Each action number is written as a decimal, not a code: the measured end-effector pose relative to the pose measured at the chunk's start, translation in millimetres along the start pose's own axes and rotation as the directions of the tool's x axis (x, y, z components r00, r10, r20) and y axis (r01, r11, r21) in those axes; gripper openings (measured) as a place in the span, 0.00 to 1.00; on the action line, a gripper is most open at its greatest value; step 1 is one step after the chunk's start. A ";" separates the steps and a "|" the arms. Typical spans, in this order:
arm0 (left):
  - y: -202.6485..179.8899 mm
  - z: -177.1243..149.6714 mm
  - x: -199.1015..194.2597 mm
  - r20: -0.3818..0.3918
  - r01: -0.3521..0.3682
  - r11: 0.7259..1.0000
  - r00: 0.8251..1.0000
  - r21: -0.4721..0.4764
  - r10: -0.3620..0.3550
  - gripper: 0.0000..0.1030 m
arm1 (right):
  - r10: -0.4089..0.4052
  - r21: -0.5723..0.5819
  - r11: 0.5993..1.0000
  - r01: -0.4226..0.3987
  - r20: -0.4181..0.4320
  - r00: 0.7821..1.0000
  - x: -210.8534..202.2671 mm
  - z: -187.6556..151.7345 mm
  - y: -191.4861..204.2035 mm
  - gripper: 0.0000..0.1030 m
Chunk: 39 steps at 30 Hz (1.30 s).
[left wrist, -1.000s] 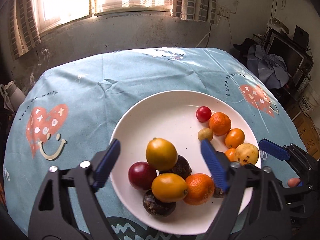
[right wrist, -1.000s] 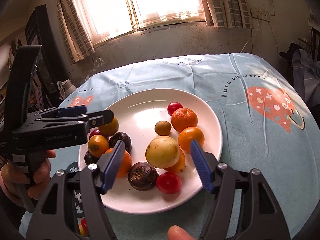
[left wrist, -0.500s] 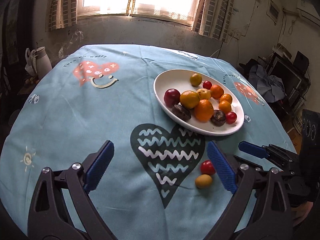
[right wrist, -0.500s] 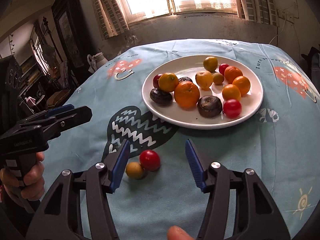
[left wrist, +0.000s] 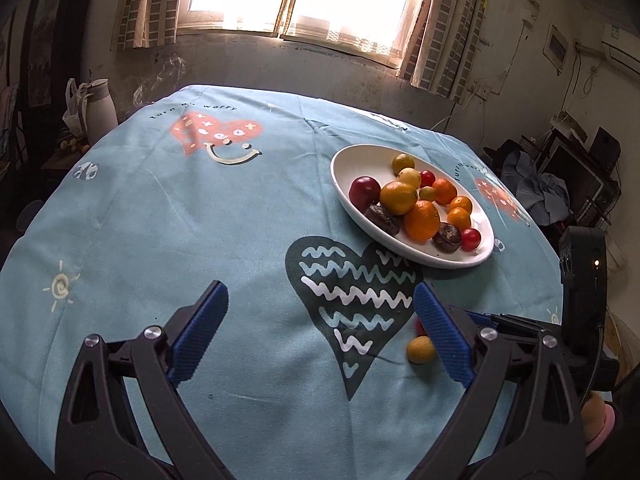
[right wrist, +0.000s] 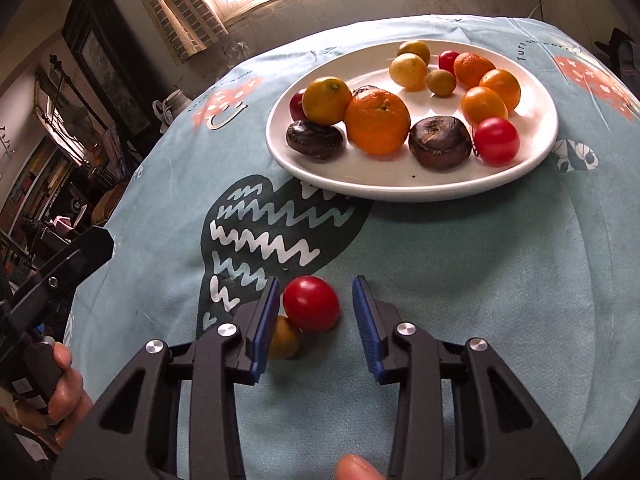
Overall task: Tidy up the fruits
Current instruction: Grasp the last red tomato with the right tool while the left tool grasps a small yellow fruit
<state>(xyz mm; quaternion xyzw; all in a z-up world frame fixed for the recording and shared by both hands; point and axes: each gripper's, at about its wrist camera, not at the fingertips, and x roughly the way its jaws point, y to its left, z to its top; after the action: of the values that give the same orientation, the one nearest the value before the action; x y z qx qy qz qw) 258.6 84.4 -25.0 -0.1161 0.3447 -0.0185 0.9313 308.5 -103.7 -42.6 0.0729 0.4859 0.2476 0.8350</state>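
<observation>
Fruits: a glossy red cherry tomato (right wrist: pixel 311 303) now sits between the parted jaws of the right gripper (right wrist: pixel 316 322), which has dropped from the white oval plate (right wrist: pixel 360 188) to the bench. Grasping looks next. The left gripper (left wrist: pixel 320 336) hangs back, jaws wide apart and empty.

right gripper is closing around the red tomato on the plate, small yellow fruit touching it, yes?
Not on the plate. The right gripper brackets the red tomato lying on the tablecloth, short of the plate, as the right wrist view shows. The yellow fruit does touch it.
</observation>
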 end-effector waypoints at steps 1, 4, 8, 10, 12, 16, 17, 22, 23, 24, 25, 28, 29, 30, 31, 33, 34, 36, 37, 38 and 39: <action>0.2 0.1 0.1 0.000 -0.002 1.000 1.000 -0.001 0.002 0.93 | 0.014 0.004 1.000 -0.014 -0.006 1.000 1.2 -0.3 -0.7 0.32; 0.0 0.4 -1.3 0.006 0.002 1.000 1.000 0.004 -0.002 0.93 | 0.023 -0.005 1.000 -0.023 -0.010 1.000 1.0 -1.2 0.8 0.28; -1.5 -1.4 3.2 -0.009 0.000 1.000 1.000 0.015 0.000 0.93 | 0.042 0.018 0.999 -0.042 0.019 0.999 -11.7 -1.6 -4.9 0.27; -5.1 -4.1 6.8 -0.020 0.001 1.000 1.000 0.031 -0.001 0.93 | 0.025 0.006 1.000 -0.026 0.081 0.996 -30.3 0.0 -7.7 0.27; -13.8 -8.8 12.1 -0.041 0.021 0.997 0.999 0.069 -0.018 0.93 | 0.002 -0.002 1.000 -0.002 0.143 0.990 -48.9 0.0 -13.2 0.27; -43.4 -22.9 21.5 -0.088 0.091 0.978 0.993 0.185 -0.076 0.90 | -0.020 0.001 1.000 0.021 0.217 0.976 -71.8 -3.3 -24.6 0.27; -51.9 -27.0 22.9 -0.099 0.111 0.970 0.991 0.215 -0.091 0.86 | -0.013 0.009 1.000 0.011 0.223 0.975 -74.9 -3.9 -27.4 0.27; -82.4 -44.2 39.4 -0.166 0.152 0.939 0.981 0.308 -0.104 0.64 | -0.007 0.029 1.000 0.000 0.254 0.967 -85.2 -0.7 -36.1 0.27; -85.2 -46.0 44.3 -0.184 0.156 0.936 0.978 0.315 -0.101 0.58 | -0.003 0.029 1.000 -0.004 0.259 0.966 -86.5 -0.2 -36.2 0.27; -87.4 -47.5 49.0 -0.200 0.159 0.934 0.975 0.320 -0.097 0.52 | 0.000 0.030 1.000 -0.008 0.263 0.965 -87.9 0.3 -36.3 0.27; -89.0 -49.2 52.9 -0.211 0.158 0.933 0.973 0.324 -0.092 0.50 | 0.001 0.032 0.999 -0.010 0.266 0.964 -89.2 0.5 -37.0 0.27; -91.0 -50.6 62.3 -0.222 0.140 0.936 0.973 0.322 -0.069 0.47 | 0.002 0.037 0.999 -0.012 0.262 0.965 -91.2 -0.1 -39.0 0.27; -91.0 -50.2 64.4 -0.224 0.138 0.939 0.972 0.316 -0.068 0.47 | 0.000 0.038 0.999 -0.010 0.261 0.965 -91.5 -0.5 -39.2 0.27; -90.7 -49.7 65.8 -0.226 0.141 0.941 0.971 0.309 -0.072 0.47 | -0.003 0.038 0.999 -0.007 0.262 0.965 -92.1 -0.5 -38.8 0.27; -90.8 -49.2 67.1 -0.228 0.143 0.942 0.971 0.303 -0.074 0.47 | -0.005 0.038 0.999 -0.005 0.265 0.964 -92.6 -0.4 -39.0 0.27; -92.5 -49.6 70.2 -0.231 0.137 0.941 0.971 0.308 -0.066 0.44 | -0.006 0.039 0.999 -0.005 0.269 0.963 -94.1 -0.6 -39.1 0.27; -93.4 -50.7 71.5 -0.234 0.132 0.940 0.971 0.315 -0.058 0.42 | -0.006 0.040 0.999 -0.005 0.271 0.963 -94.8 -0.6 -39.3 0.27; -93.9 -52.9 72.4 -0.235 0.121 0.937 0.971 0.326 -0.044 0.37 | -0.006 0.041 0.999 -0.006 0.273 0.962 -95.6 -1.0 -39.4 0.27; -94.2 -52.6 72.4 -0.232 0.117 0.938 0.972 0.326 -0.040 0.36 | -0.006 0.041 0.999 -0.005 0.272 0.962 -95.4 -1.2 -39.4 0.27; -93.6 -52.1 72.9 -0.230 0.111 0.941 0.972 0.321 -0.037 0.34 | -0.007 0.040 0.999 -0.005 0.271 0.963 -95.3 -1.2 -39.5 0.27; -93.2 -52.1 73.4 -0.226 0.105 0.943 0.974 0.315 -0.033 0.33 | -0.007 0.040 0.999 -0.004 0.269 0.963 -95.1 -0.9 -39.6 0.27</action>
<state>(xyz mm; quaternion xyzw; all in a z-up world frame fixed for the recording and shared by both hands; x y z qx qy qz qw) 285.1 -25.3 -88.8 0.0296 0.4324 -0.1203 0.8931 282.7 -184.2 16.3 0.1223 0.3728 0.2251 0.8919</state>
